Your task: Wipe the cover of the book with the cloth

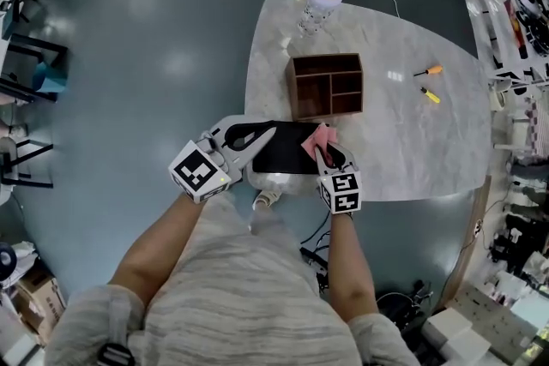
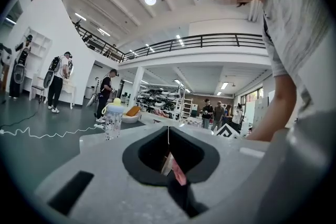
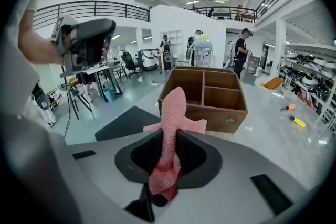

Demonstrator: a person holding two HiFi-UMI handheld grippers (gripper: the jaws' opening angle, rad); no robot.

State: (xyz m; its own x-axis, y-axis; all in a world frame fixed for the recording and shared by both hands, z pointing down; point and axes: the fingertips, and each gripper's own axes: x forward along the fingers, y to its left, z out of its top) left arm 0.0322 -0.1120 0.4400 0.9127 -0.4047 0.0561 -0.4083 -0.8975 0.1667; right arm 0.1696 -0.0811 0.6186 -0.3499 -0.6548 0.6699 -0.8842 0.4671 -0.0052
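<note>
Book (image 1: 283, 153) lies long-axis sideways at worktop's (image 1: 412, 141) near edge; right gripper (image 1: 322, 152) fingers pinch cloth (image 1: 317, 137), left gripper (image 1: 273, 130) fingers together.

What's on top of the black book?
A pink cloth, pinched in the right hand-held gripper, over the book's right end; the left hand-held gripper hides its left end. Contact can't be told.

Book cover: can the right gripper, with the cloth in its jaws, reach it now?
Probably yes. The right gripper holds the pink cloth at the right end of the black book. The cover's middle looks bare, and the left gripper is at its left end.
</note>
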